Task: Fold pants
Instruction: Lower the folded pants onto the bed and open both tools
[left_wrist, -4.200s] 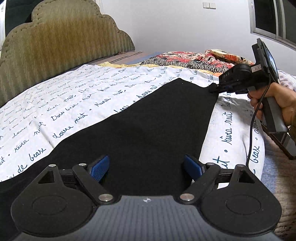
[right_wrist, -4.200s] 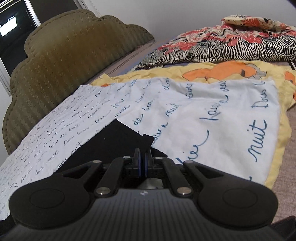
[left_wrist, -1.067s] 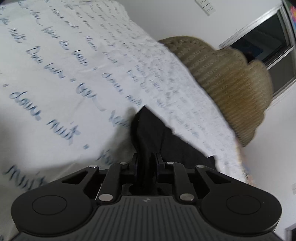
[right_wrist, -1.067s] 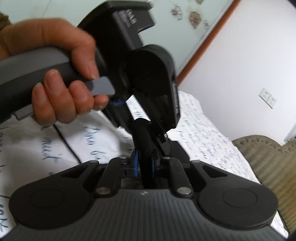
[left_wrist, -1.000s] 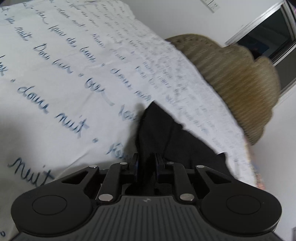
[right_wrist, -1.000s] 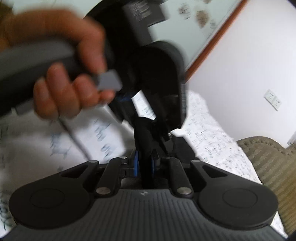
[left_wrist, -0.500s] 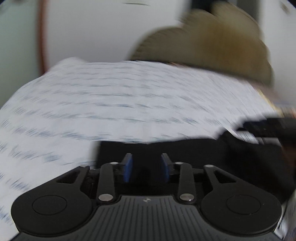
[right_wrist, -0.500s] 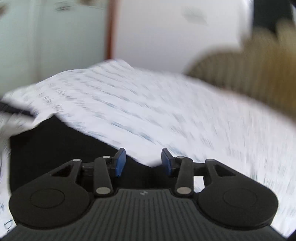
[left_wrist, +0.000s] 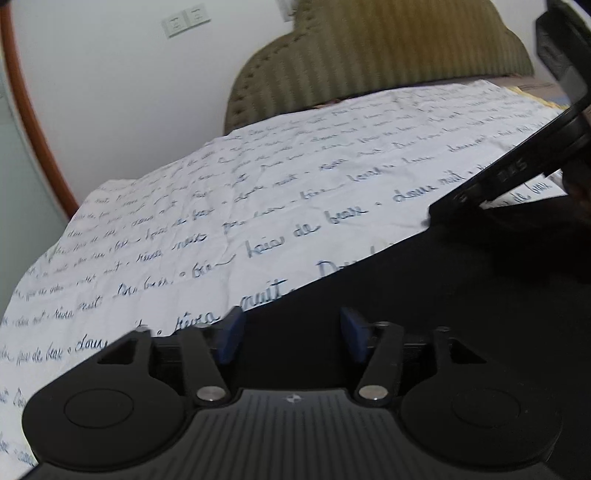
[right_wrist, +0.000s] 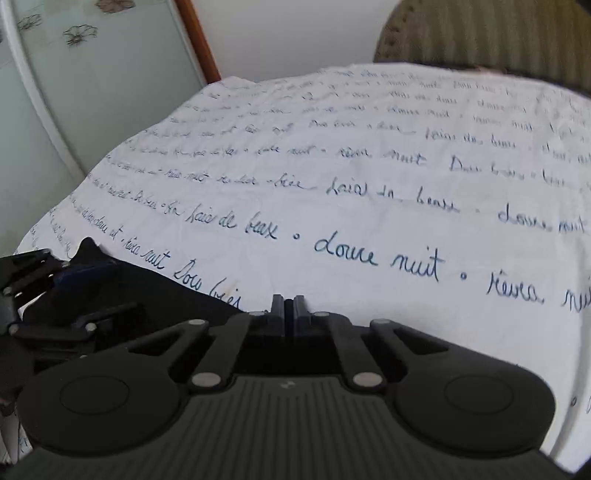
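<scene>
Now the black pants (left_wrist: 424, 314) lie spread on the bed, over a white sheet (left_wrist: 258, 184), with their far edge running across just ahead of both tools. Judging by that flat lie, one fold has been laid down and let go. The left hand-held gripper (left_wrist: 290, 338) hangs over the cloth with its blue pads (left_wrist: 229, 338) apart and widening, nothing pinched between them. The right hand-held gripper (right_wrist: 289, 314) sits at the pants' edge with its jaws pressed together; whether any cloth is caught there I cannot tell, though none shows between them. Next would likely be a fresh grasp: each tool needs a corner or edge of the folded pants to carry over for the following fold. Handwritten French repeats across the sheet, including "douce nuit" and "rêves". Behind stand an olive headboard (left_wrist: 388, 55) and wall switches (left_wrist: 186, 20).
</scene>
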